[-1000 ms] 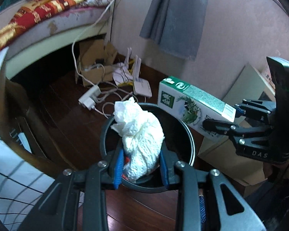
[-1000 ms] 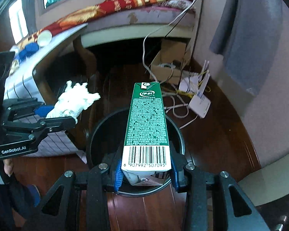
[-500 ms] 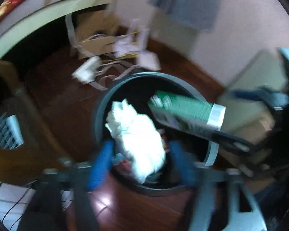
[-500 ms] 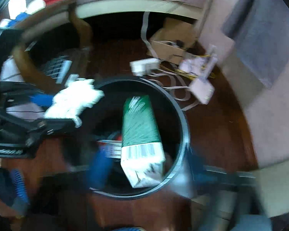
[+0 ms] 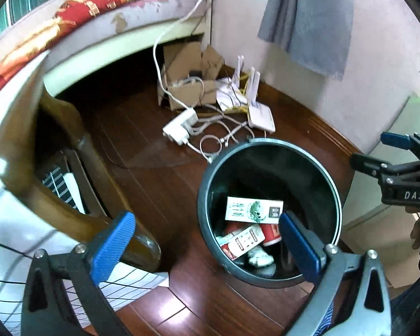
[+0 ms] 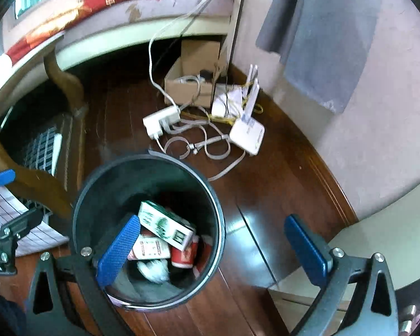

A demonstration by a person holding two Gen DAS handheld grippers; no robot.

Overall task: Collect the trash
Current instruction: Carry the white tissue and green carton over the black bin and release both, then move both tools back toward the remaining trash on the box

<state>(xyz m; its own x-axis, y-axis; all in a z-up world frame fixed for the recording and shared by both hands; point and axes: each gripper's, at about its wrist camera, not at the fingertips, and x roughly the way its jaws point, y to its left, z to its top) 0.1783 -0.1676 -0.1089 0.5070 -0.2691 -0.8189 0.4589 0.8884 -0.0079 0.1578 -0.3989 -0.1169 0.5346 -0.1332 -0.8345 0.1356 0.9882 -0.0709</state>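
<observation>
Left gripper (image 5: 207,240) jaws were opening, blue pads spread wide with nothing between them; right gripper (image 6: 221,249) jaws stood wide apart, likewise empty; both pointed steeply down over the dark round bin (image 6: 89,184).

Task's things lay inside the bin, below and between the two tools: green-and-white carton (image 6: 166,225) slanted on top, a red-and-white packet (image 6: 148,249) and a red paper cup (image 6: 183,257) under it, crumpled white tissue (image 6: 154,271) at the bottom; seen from the left tool the carton (image 5: 253,209) sat just ahead of its right pad.

Judgement: release step looked complete; to finish it well, keep jaws apart, lift clear without clipping the rim, and check that nothing hangs over the edge before seeking more trash.

Surface: dark polished wooden floor (image 5: 154,190), glare patches, probably slippery for the bin.

Further out: beyond the bin, a white power strip (image 5: 180,126), tangled cables and a white router (image 5: 261,114); behind those an open cardboard box (image 6: 193,84); to the left a curved wooden chair leg (image 5: 70,128); far back a bed with red patterned cover (image 5: 98,2); grey cloth (image 5: 308,19) hung on the pale wall.
</observation>
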